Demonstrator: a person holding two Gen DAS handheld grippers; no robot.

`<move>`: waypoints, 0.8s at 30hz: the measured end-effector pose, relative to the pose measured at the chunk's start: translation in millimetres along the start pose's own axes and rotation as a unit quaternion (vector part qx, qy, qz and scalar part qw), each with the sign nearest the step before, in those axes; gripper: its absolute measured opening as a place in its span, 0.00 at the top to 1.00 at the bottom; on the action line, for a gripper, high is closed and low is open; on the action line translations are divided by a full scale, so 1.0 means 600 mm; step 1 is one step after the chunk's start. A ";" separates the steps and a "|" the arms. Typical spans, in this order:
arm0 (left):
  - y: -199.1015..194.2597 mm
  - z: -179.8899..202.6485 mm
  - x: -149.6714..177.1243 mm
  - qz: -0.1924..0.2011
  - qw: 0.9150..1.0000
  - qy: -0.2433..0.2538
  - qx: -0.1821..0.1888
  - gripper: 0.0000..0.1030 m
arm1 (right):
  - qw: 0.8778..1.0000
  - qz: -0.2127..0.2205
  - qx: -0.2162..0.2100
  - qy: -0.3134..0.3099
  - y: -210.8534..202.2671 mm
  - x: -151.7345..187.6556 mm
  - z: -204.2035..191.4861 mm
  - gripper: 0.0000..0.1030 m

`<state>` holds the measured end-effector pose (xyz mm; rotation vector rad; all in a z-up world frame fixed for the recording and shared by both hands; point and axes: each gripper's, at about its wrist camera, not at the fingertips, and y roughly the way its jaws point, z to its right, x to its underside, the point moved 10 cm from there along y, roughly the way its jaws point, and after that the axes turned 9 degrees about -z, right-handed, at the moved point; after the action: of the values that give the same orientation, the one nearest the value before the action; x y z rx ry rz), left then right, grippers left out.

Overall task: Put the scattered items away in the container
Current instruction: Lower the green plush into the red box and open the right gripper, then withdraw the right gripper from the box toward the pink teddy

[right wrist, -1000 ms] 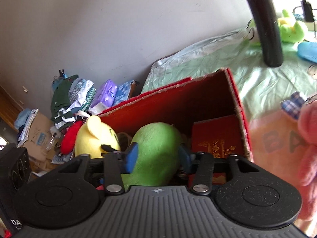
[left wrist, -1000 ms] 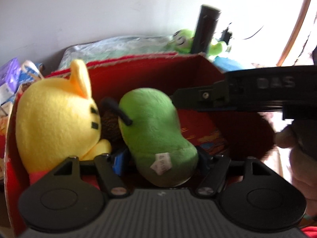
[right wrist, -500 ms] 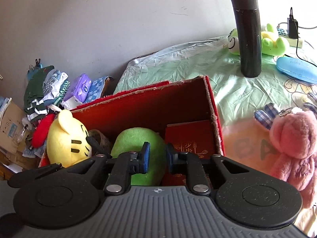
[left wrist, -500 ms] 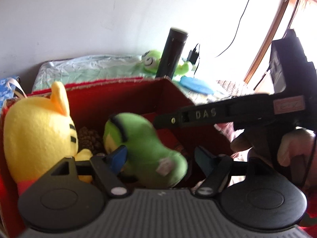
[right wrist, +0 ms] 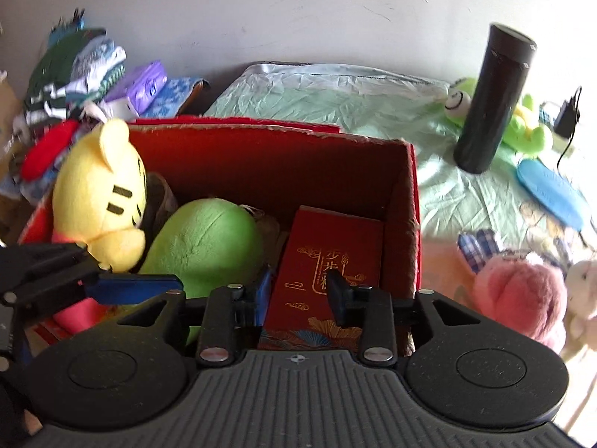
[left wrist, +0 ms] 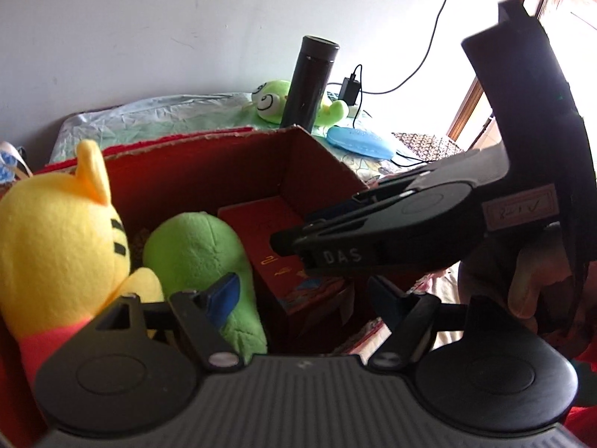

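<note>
A bed (right wrist: 335, 97) with a pale green sheet sits against a white wall. Nearest, the left tool (left wrist: 304, 296) and right tool (right wrist: 298, 291) both hang released, grasping nothing, over the red box (right wrist: 261, 149). Inside lie a green plush (right wrist: 209, 242), a yellow plush (right wrist: 99, 194) and a red booklet (right wrist: 328, 261). Right of the box lies a pink plush (right wrist: 518, 298); farther back stands a black flask (right wrist: 492, 100).
</note>
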<state>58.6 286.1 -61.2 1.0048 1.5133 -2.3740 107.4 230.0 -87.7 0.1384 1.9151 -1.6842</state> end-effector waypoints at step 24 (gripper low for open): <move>-0.005 -0.032 0.015 -0.002 1.000 -0.019 -0.018 0.22 | 0.995 -0.022 -0.097 0.016 0.042 -0.006 -0.068 0.92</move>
<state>59.0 306.0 -69.8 0.9445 1.5400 -2.3466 107.1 274.5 -106.4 0.0475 2.1070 -1.5200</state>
